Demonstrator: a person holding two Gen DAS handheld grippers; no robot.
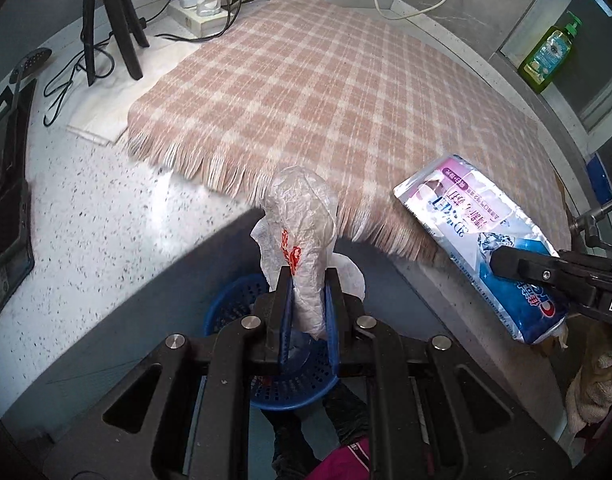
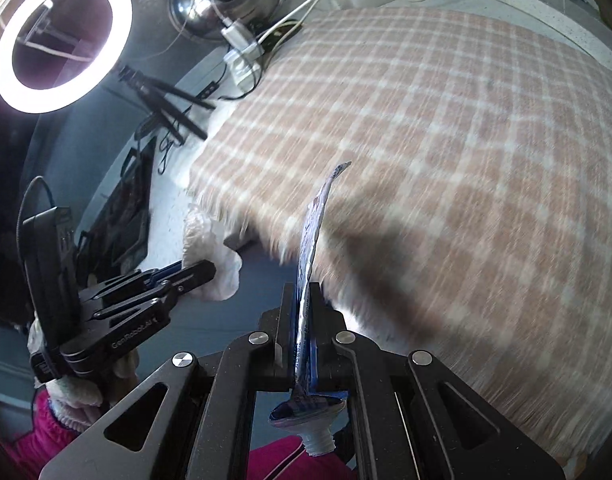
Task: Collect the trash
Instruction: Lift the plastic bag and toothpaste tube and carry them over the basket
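My left gripper (image 1: 309, 280) is shut on a crumpled clear plastic bag (image 1: 300, 216) with red print, held above a blue perforated basket (image 1: 294, 384) on the floor below the counter's edge. In the right wrist view that left gripper (image 2: 204, 270) shows at the left with the bag (image 2: 210, 248) bunched at its tip. My right gripper (image 2: 302, 292) is shut on a flattened blue and white toothpaste tube (image 2: 312, 232), seen edge-on, its screw neck (image 2: 316, 442) near the camera. From the left wrist view the tube (image 1: 482, 240) hangs flat at the right in the right gripper (image 1: 502, 264).
A pink plaid fringed cloth (image 1: 326, 92) covers the speckled counter (image 1: 86, 232). A tripod (image 1: 114, 20), power strip with cables (image 1: 202, 4) and ring light (image 2: 62, 40) stand at the back left. A green soap bottle (image 1: 550, 54) sits far right. A person's magenta sleeve (image 2: 38, 440) and gloved hand (image 2: 72, 394) hold the left tool.
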